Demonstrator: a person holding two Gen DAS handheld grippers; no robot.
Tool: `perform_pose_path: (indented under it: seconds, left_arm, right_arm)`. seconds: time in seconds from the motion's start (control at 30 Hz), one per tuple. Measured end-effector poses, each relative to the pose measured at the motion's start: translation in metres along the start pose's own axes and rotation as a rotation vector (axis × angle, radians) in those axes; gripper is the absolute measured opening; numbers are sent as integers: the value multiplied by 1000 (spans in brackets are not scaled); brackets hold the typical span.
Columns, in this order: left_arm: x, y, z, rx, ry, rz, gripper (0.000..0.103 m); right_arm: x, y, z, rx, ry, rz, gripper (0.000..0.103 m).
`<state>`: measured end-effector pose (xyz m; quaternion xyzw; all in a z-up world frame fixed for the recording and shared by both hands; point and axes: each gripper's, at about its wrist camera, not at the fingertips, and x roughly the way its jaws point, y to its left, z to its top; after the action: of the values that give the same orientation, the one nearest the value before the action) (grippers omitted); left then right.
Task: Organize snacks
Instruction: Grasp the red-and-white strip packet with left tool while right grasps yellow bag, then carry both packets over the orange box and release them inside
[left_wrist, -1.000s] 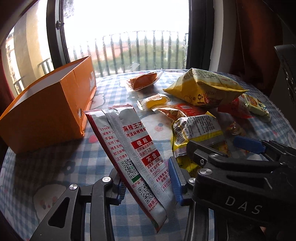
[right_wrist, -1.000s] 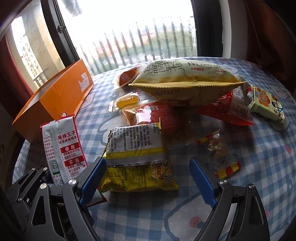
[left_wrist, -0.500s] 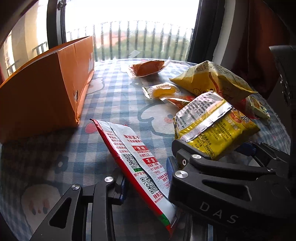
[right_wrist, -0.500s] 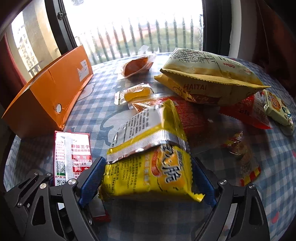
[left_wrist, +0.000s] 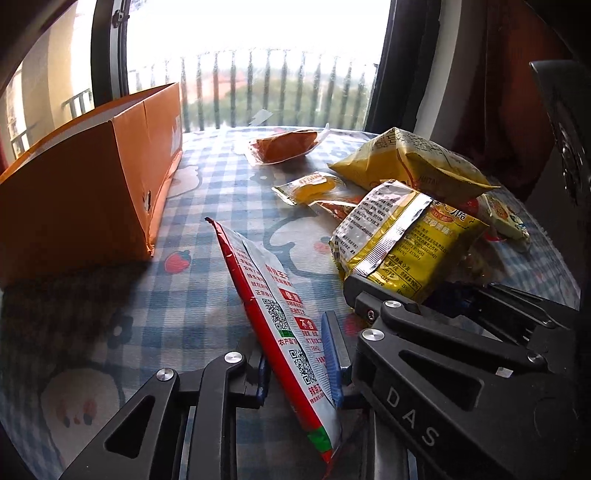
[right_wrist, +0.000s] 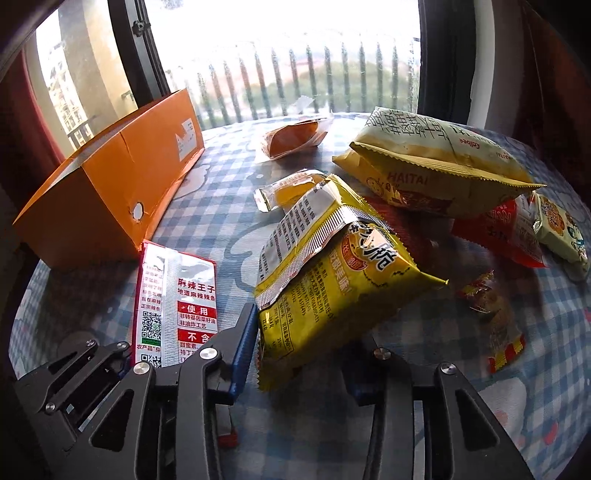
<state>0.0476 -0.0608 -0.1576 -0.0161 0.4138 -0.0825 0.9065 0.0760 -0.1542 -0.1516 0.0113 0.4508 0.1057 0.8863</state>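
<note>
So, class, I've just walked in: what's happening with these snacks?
A person works two handheld grippers. The left gripper has just closed on a red-and-white packet, the right gripper on a yellow snack bag. Both are tilted up off the checked tablecloth. The orange box waits nearby; other snacks are loose.

Right gripper (right_wrist: 299, 354) jaws have just been closing, now clamped on the yellow packet (right_wrist: 332, 284), lifted off the cloth; left gripper (left_wrist: 297, 360) jaws tighten on the tilting red sachet (left_wrist: 280, 314).

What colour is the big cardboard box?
The open cardboard box is orange, clearest in the right wrist view.
</note>
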Motion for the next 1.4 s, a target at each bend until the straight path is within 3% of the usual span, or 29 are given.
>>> perform_pose_path:
  seconds: [0.43, 1.4]
  left_arm:
    - [-18, -10, 0, -19, -27, -43, 6]
    - [-98, -29, 49, -13, -208, -8, 5]
  right_arm:
    - [-29, -1, -3, -3, -44, 6, 37]
    - [-128, 3, 39, -18, -237, 33, 37]
